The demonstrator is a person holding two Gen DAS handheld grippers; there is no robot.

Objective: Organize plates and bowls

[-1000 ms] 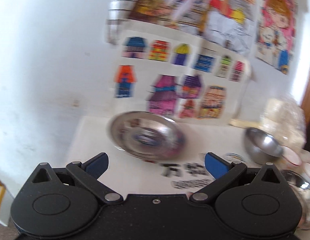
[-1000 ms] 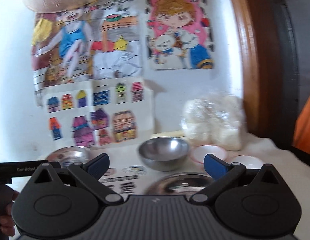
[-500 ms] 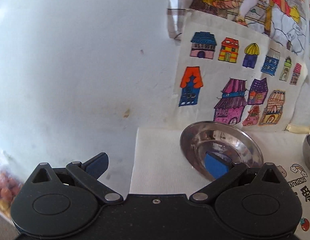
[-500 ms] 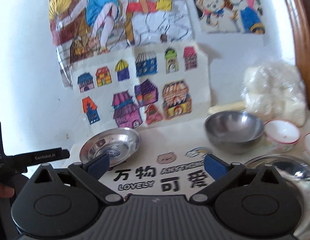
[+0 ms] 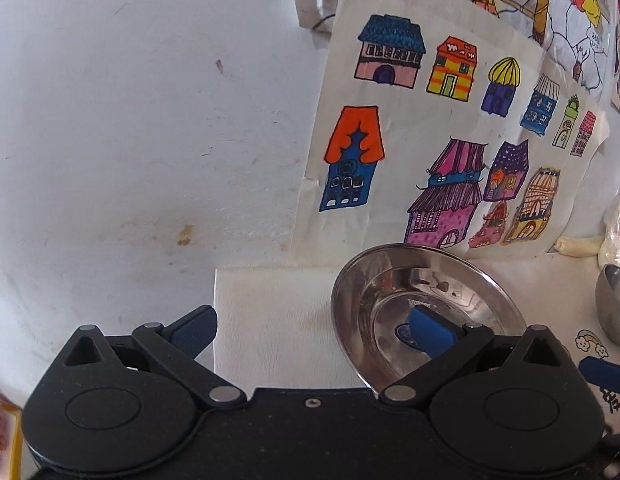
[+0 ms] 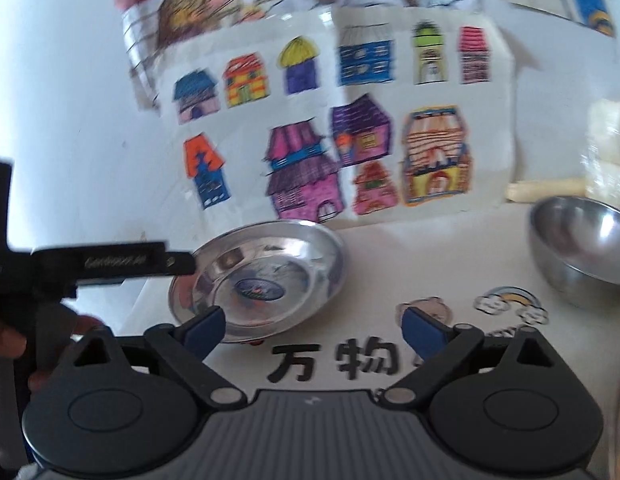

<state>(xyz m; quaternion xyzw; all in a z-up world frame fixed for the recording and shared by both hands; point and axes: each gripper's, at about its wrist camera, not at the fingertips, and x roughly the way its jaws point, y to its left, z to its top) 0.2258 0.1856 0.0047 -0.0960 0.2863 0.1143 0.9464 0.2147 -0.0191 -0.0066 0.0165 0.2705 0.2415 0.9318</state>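
Left gripper (image 5: 310, 330): I see my jaws spread wide and holding nothing; the right fingertip (image 5: 431, 334) sits over the hollow of the steel plate, the left fingertip hangs off the table's left edge.
Right gripper (image 6: 311, 330): my jaws are also wide apart and empty; the left fingertip (image 6: 204, 328) is at the plate's near rim, the right one over the printed tablecloth.
Left gripper seen from the right: its black body (image 6: 110, 266) reaches in from the left to the plate's left rim, with the operator's hand (image 6: 6, 342) behind it.
Steel plate (image 6: 258, 280): shallow, shiny, with a blue sticker in its centre; it sits near the table's left end, close to the wall.
Tablecloth (image 6: 389, 280): white, with black characters and cartoon prints.
Steel bowl (image 6: 581, 248): upright, well to the right of the plate.
Wall: a drawing of coloured houses (image 5: 449, 140) stands just behind the plate; I can't make out the blurred white bundle at far right.
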